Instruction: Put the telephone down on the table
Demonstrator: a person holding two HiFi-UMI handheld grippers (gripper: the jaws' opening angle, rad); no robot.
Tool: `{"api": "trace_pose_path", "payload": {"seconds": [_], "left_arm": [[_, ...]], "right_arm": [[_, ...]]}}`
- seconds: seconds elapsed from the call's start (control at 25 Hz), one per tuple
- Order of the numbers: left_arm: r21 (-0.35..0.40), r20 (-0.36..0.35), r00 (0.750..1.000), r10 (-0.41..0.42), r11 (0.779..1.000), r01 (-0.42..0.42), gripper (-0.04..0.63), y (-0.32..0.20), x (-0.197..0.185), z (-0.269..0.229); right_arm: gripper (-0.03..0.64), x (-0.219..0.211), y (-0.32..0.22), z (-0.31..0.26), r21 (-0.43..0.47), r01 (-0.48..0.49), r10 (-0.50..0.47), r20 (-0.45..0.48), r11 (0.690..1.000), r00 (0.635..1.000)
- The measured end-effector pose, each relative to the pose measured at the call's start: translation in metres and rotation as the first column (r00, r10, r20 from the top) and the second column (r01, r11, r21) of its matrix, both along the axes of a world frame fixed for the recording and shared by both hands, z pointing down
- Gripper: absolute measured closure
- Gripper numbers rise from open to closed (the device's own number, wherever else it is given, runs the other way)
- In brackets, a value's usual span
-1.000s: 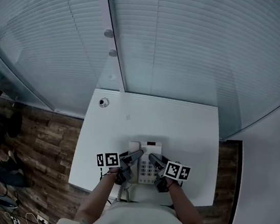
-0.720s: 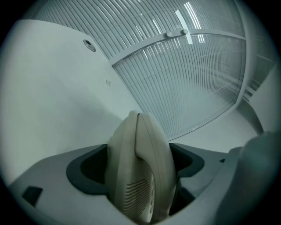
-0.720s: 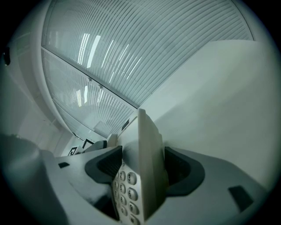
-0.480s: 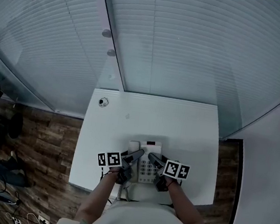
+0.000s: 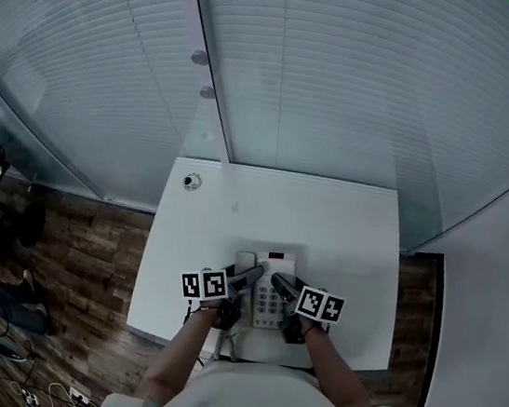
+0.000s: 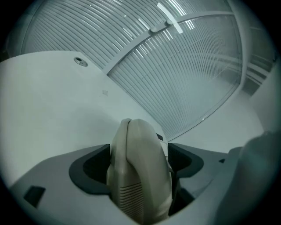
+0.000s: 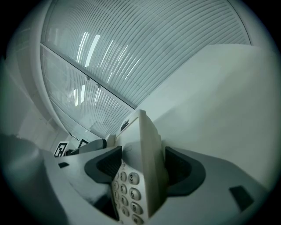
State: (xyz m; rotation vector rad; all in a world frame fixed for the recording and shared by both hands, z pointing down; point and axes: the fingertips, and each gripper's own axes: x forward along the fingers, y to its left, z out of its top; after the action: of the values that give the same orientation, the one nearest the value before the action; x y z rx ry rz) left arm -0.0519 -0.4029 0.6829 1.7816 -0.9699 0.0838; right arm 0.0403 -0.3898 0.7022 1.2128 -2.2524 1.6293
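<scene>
A beige desk telephone [image 5: 269, 289] with a keypad is at the near edge of the white table [image 5: 326, 227], held from both sides. My left gripper [image 5: 246, 279] is shut on its handset side; in the left gripper view the rounded handset [image 6: 140, 176] fills the gap between the jaws of the left gripper [image 6: 139, 165]. My right gripper [image 5: 282, 288] is shut on the keypad side, and the right gripper view shows the telephone [image 7: 131, 180] edge-on in the right gripper [image 7: 141, 169]. I cannot tell whether its base touches the table.
A round grommet [image 5: 191, 180] sits at the table's far left corner. The telephone's cord [image 5: 219, 339] hangs off the near edge. A glass wall with blinds [image 5: 346, 88] stands behind the table. Wooden floor [image 5: 87, 259] lies to the left.
Both grippers and the telephone sit very slightly farther up the head view than a second ago. The grip on each side is unchanged.
</scene>
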Motion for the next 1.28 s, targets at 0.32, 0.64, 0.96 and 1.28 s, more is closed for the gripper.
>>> {"api": "trace_pose_path", "payload": {"seconds": [0.32, 0.64, 0.96, 1.28], "left_arm": [[0.004, -0.006, 1.0, -0.001, 1.0, 0.001, 0.176, 0.009, -0.002, -0.004], [0.031, -0.018, 0.998, -0.052, 0.998, 0.053, 0.178, 0.025, -0.01, -0.01], [0.146, -0.003, 0.99, -0.141, 0.979, 0.14, 0.308, 0.039, -0.028, -0.034], [0.189, 0.034, 0.983, -0.18, 0.967, 0.171, 0.499, 0.063, -0.038, -0.046]], "right_arm": [[0.318, 0.006, 0.003, -0.007, 0.067, 0.021, -0.015, -0.087, 0.998, 0.996], [0.326, 0.011, 0.01, -0.024, 0.115, -0.005, 0.013, -0.065, 0.993, 0.998], [0.414, 0.027, 0.021, -0.031, 0.153, -0.073, 0.086, -0.079, 0.986, 0.993], [0.525, 0.026, 0.037, -0.047, 0.193, -0.116, 0.134, -0.079, 0.974, 0.988]]}}
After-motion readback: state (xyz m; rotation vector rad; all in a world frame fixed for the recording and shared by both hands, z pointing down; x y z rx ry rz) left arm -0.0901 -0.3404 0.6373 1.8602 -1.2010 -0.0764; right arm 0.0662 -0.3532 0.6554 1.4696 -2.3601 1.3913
